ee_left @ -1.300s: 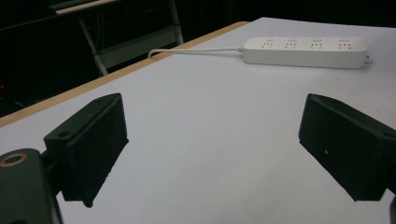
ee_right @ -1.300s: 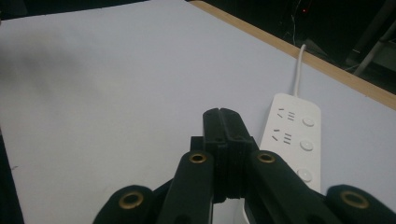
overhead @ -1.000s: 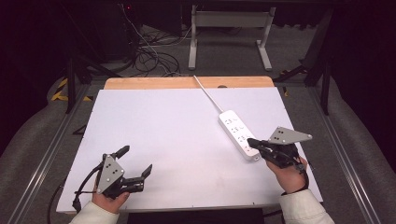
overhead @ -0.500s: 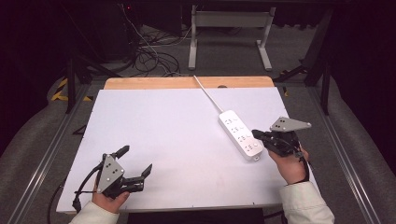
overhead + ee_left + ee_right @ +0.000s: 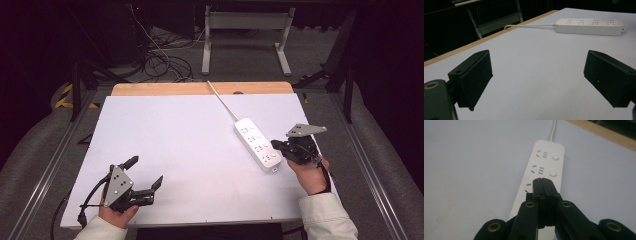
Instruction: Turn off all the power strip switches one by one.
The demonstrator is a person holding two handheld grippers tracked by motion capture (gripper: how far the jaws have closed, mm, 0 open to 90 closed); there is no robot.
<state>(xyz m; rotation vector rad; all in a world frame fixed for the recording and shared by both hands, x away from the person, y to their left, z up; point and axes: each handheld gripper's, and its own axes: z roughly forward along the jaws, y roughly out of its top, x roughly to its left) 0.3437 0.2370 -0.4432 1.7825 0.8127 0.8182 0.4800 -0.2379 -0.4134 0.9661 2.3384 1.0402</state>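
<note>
The right hand-held gripper (image 5: 543, 185), jaws pressed together, hovers over the 4-outlet power strip (image 5: 256, 143) on the white counter (image 5: 165, 145), seemingly to press a switch, while the left hand-held gripper (image 5: 146, 174) waits agape.

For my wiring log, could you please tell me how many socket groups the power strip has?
4, in a row along the power strip: clearest in the left gripper view. The right tongs cover the nearer ones in their own view.

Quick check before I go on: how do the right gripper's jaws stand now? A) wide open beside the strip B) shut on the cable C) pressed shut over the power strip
C: the right gripper has its jaws pressed flat together, poised over the power strip.
</note>
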